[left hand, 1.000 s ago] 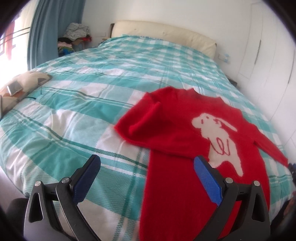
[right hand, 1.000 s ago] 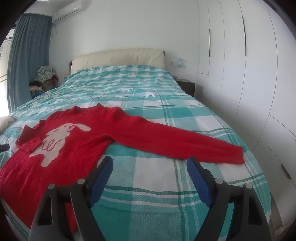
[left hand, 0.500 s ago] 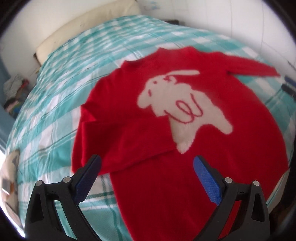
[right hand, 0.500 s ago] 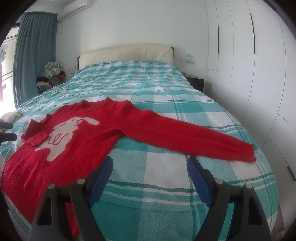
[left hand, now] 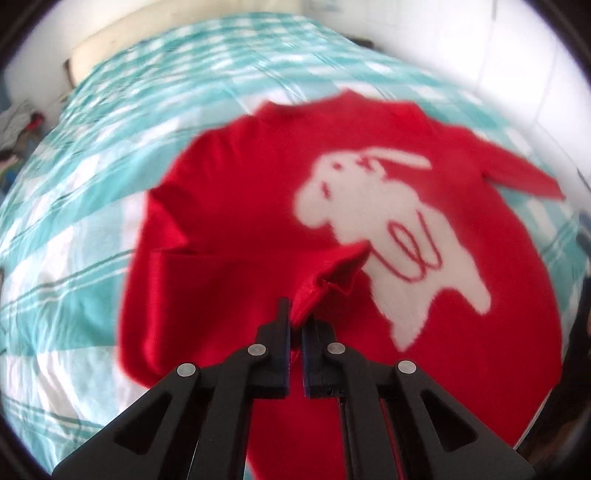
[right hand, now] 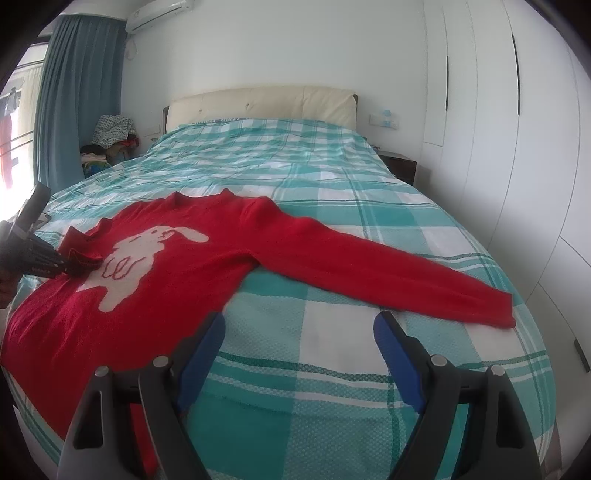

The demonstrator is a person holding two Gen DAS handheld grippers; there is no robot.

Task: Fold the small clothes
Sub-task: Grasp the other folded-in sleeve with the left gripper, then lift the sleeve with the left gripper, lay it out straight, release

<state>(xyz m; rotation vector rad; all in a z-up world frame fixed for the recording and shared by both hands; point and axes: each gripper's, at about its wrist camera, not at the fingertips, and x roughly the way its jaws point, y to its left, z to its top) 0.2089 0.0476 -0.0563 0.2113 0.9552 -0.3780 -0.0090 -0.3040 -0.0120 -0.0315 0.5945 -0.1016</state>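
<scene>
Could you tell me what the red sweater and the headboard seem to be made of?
Sweater: apparently a soft knit, perhaps wool or acrylic; matte, slightly fuzzy surface with a knitted-in white rabbit. Headboard: cream padded upholstery, possibly leather or faux leather; smooth, with seams.

A home bedroom is showing here: a bed with headboard, wardrobe, curtain and air conditioner.

Bright daylight came in from the window left of the bed. The left wrist view was blurry and smeared. The right wrist view was sharp. Both bent at dark round edges.
</scene>
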